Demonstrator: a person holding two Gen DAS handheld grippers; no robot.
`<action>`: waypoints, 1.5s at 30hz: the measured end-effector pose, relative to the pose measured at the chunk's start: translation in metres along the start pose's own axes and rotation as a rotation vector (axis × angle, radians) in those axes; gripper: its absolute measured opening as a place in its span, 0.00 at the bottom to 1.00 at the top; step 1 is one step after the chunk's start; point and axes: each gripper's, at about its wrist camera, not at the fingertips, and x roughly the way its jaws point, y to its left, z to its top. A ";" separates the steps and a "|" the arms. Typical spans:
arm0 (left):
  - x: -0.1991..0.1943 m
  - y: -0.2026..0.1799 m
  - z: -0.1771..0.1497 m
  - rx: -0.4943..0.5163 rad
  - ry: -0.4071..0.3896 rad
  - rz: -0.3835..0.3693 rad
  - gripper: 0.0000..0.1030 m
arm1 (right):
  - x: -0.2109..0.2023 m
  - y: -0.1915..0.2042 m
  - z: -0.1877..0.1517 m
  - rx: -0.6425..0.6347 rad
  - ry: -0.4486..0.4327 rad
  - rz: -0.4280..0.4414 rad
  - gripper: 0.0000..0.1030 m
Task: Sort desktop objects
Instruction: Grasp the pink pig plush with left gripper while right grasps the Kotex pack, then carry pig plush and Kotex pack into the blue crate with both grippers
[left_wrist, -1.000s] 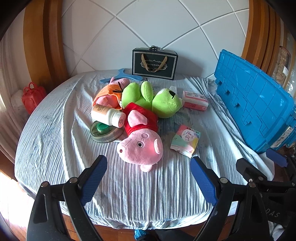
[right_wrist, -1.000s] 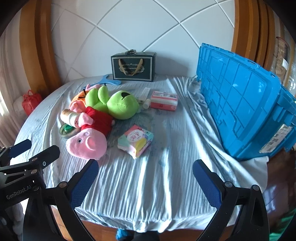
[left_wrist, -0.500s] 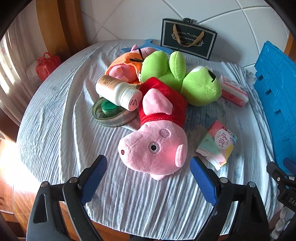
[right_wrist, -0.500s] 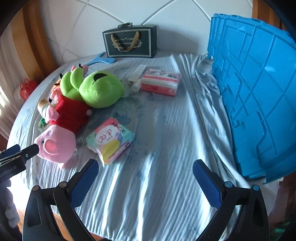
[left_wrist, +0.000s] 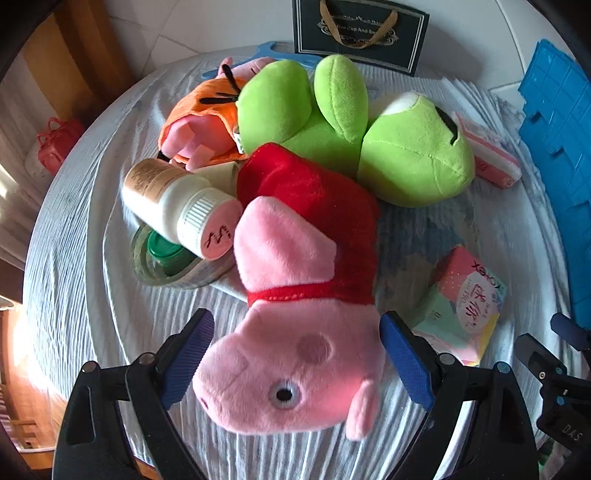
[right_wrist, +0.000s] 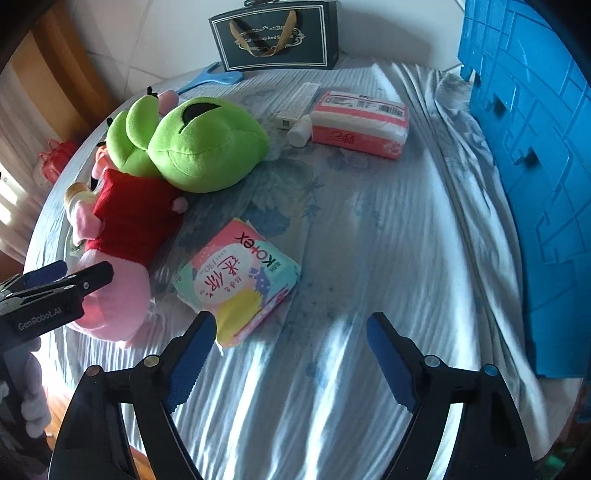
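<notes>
1. Since a second ago your left gripper (left_wrist: 295, 354) has closed in on the pink pig plush (left_wrist: 295, 332), which now fills the lower middle of the left wrist view; your right gripper (right_wrist: 291, 350) has moved closer to the Kotex pack (right_wrist: 236, 280).
2. Your left gripper is spread wide, one blue pad on each side of the pig's head, with small gaps showing; it holds nothing.
3. Your left gripper points forward and down along the pig, whose red-dressed body stretches away towards the green frog plush (left_wrist: 354, 129).
4. Your right gripper is also wide open and holds nothing, hanging over the blue-grey cloth on the bench (right_wrist: 369, 258), with its left pad just beside the near corner of the Kotex pack.
5. In the right wrist view, your left gripper shows at the left edge against the pig's head.
6. A white pill bottle (left_wrist: 181, 206) lies on its side over a tape roll (left_wrist: 177, 269), just left of the pig.
7. A pink tissue pack (right_wrist: 358, 123) lies farther back, and the blue crate (right_wrist: 535, 166) stands at the right.
</notes>
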 end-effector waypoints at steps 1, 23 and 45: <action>0.007 -0.001 0.005 0.018 0.016 -0.007 0.89 | 0.002 0.001 0.002 0.016 0.008 -0.001 0.82; 0.049 0.002 0.027 0.133 0.090 -0.139 0.76 | 0.079 0.030 0.036 0.236 0.168 0.009 0.85; -0.136 -0.015 0.033 0.222 -0.340 -0.296 0.69 | -0.101 0.043 0.034 0.147 -0.248 -0.131 0.68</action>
